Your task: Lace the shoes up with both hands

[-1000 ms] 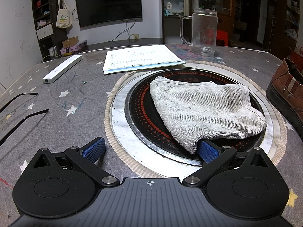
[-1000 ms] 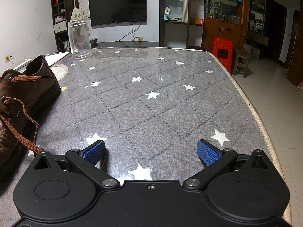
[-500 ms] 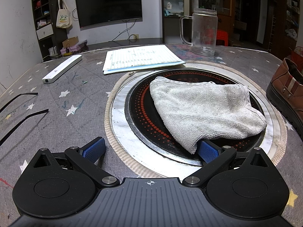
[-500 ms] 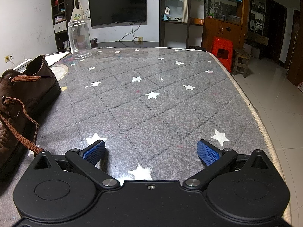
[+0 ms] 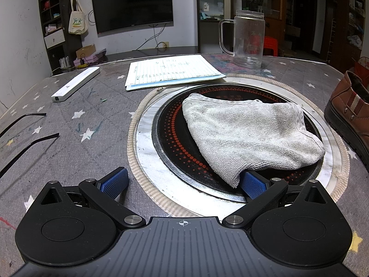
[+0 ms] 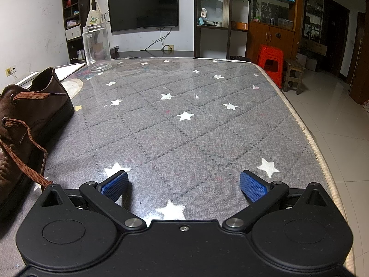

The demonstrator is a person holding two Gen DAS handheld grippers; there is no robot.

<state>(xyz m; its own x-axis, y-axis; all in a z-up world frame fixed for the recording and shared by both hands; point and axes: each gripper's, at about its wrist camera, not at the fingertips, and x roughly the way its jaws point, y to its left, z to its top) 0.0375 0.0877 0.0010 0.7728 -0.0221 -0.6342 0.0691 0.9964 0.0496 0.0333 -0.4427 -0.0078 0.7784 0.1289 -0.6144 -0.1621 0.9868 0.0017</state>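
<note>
Brown leather lace-up shoe sits at left edge of right wrist frame, brown lace trailing loose. Left hand-held gripper and right hand-held gripper both wide, empty — lacing seemingly not begun; next, reach for lace ends.

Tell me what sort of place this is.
Most likely a home living or dining room: a wall-mounted television, glass-fronted wooden cabinets, a red plastic stool, and a table with a built-in round cooktop.
</note>
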